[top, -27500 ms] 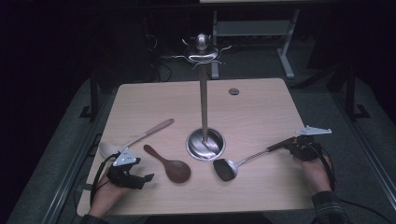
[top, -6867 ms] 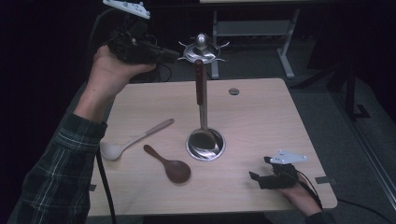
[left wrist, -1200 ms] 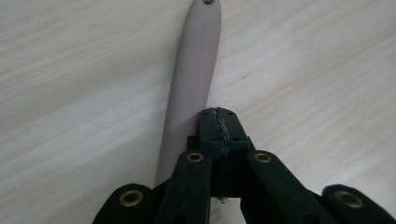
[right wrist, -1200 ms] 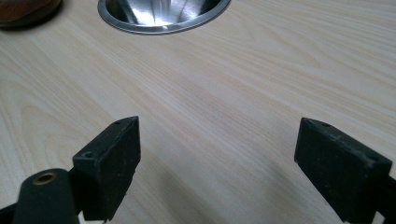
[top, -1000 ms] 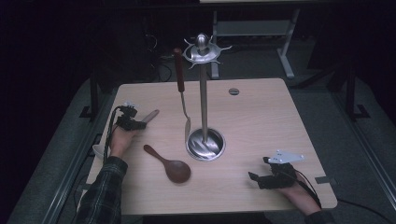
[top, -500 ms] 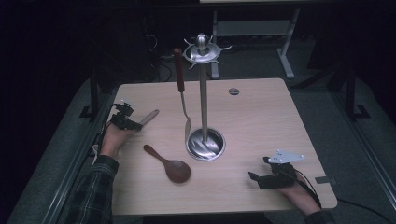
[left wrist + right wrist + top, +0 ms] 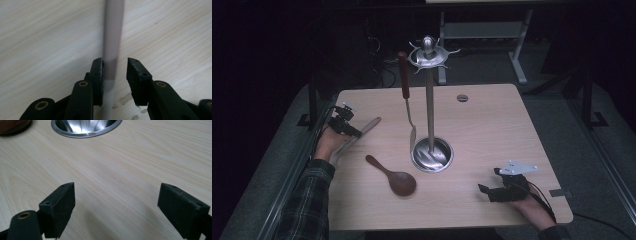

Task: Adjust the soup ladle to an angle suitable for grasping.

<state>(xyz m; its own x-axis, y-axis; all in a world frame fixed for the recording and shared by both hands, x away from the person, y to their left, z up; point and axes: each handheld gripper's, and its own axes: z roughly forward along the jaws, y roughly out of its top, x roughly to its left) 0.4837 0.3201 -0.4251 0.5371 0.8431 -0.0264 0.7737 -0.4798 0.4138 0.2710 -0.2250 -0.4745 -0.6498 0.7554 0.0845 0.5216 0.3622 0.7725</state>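
At the left edge of the desk (image 7: 472, 130), the left gripper (image 7: 346, 124) sits over the handle of a pale spoon (image 7: 362, 132); its jaws have just been opening, one pad beside the handle, the other apart from it. Toward the centre lies a dark wooden spoon (image 7: 394, 177), then a metal stand (image 7: 430, 112) with a spatula (image 7: 406, 100) hanging from it. At lower right, the right gripper (image 7: 492, 190) rests with jaws wide open, nothing between them.
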